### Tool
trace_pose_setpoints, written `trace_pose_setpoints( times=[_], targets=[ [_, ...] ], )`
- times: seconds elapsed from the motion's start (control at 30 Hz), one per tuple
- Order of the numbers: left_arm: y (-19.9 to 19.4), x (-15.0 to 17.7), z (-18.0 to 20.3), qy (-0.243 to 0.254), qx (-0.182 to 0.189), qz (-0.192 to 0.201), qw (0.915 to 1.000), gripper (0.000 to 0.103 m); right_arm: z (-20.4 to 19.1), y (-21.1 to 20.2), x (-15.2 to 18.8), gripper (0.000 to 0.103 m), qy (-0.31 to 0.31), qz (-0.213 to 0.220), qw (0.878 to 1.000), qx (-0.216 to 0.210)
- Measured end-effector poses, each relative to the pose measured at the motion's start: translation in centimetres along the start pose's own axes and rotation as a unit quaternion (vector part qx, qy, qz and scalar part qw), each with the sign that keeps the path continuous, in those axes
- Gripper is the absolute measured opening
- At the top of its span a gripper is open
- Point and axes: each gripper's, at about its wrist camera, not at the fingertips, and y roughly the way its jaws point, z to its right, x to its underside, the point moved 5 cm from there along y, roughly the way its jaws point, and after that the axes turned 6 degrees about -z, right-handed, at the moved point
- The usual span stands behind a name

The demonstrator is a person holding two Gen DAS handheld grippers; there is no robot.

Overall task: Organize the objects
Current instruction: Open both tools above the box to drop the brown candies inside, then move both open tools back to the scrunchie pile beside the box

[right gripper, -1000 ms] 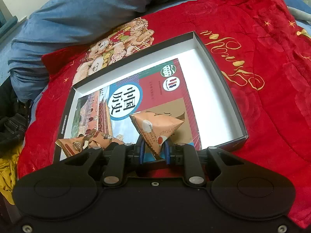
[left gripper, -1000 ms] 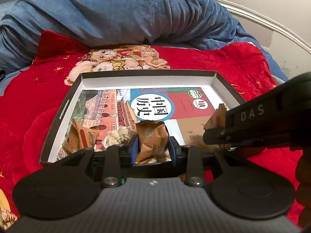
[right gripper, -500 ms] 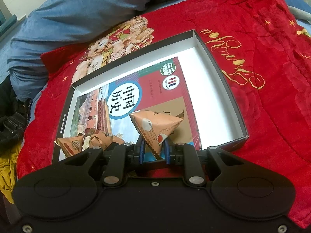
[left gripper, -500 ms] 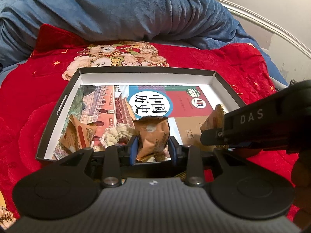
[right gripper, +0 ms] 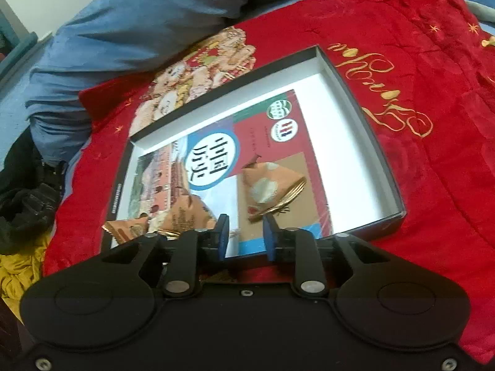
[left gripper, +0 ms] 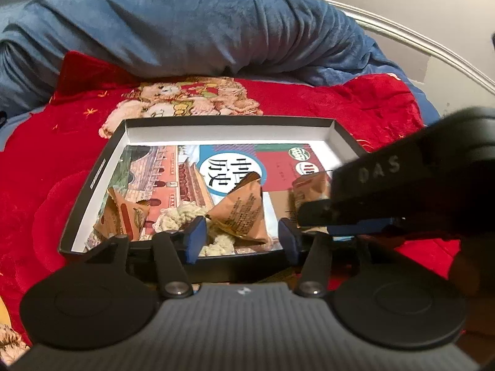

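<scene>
A shallow black box (left gripper: 225,120) with a white inside lies on a red blanket and holds a history book (left gripper: 278,157). My left gripper (left gripper: 242,241) is over its near edge, jaws opening. A brown triangular snack packet (left gripper: 244,213) lies loose in the box just beyond the pads, touched by neither. In the right wrist view, my right gripper (right gripper: 246,238) has its jaws opening too. Its packet (right gripper: 266,185), blurred, rests on the book (right gripper: 213,157) ahead of the fingertips. The right gripper's body (left gripper: 402,191) crosses the left view.
More packets (left gripper: 123,213) (right gripper: 185,216) and a white puffed snack (left gripper: 179,216) lie at the box's near left. A blue duvet (left gripper: 185,31) is bunched behind. The red blanket (right gripper: 433,154) surrounds the box (right gripper: 355,92). Dark and yellow clothes (right gripper: 18,247) lie at the left.
Both grippers were shut on packets and have now opened. Each packet has dropped out of the pads onto the book in the box. Neither hand has moved much.
</scene>
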Motion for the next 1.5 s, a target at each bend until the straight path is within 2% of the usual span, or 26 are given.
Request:
trace_pose_setpoints(
  times=[0.13, 0.23, 0.43, 0.63, 0.77, 0.9, 1.0, 1.07, 1.2, 1.3, 1.5],
  targets=[
    [-1.1, -0.3, -0.2, 0.0, -0.007, 0.009, 0.9999, 0.07, -0.4, -0.8, 0.1, 0.052, 0.005, 0.013, 1.0, -0.002],
    [-2.3, -1.0, -0.9, -0.019, -0.005, 0.019, 0.9996, 0.075, -0.5, -2.2, 0.4, 0.064, 0.016, 0.026, 0.999, -0.019],
    [-5.3, -1.9, -2.4, -0.046, -0.001, 0.036, 0.9983, 0.078, -1.9, -5.7, 1.0, 0.079, -0.025, 0.068, 0.997, -0.017],
    [-9.4, -1.5, -3.7, -0.045, -0.018, 0.05, 0.9975, 0.084, -4.5, -8.5, 2.5, 0.083, -0.078, 0.098, 0.992, -0.017],
    [-11.4, -0.6, -4.7, -0.069, -0.032, 0.042, 0.9962, 0.086, -5.6, -9.4, 3.9, 0.085, -0.082, 0.103, 0.991, -0.02],
    [-12.7, 1.1, -5.6, -0.093, -0.036, 0.02, 0.9948, 0.087, -5.7, -9.7, 5.7, 0.091, -0.079, 0.106, 0.991, -0.018],
    [-13.8, 2.6, -6.1, -0.098, -0.056, 0.008, 0.9936, 0.088, -5.6, -9.7, 6.7, 0.092, -0.079, 0.106, 0.991, 0.001],
    [-14.1, 3.7, -6.3, -0.104, -0.082, -0.009, 0.9911, 0.088, -5.2, -9.8, 7.2, 0.096, -0.061, 0.106, 0.993, 0.004],
    [-14.7, 5.7, -6.3, -0.11, -0.104, -0.035, 0.9878, 0.088, -3.9, -9.9, 8.5, 0.097, -0.026, 0.097, 0.995, 0.005],
    [-15.0, 7.0, -5.8, -0.105, -0.124, -0.058, 0.9851, 0.088, -3.9, -10.4, 9.4, 0.097, -0.033, 0.091, 0.995, 0.014],
    [-15.7, 8.1, -5.0, -0.074, -0.154, -0.065, 0.9832, 0.088, -4.4, -11.4, 11.6, 0.1, -0.044, 0.095, 0.994, 0.022]
  ],
)
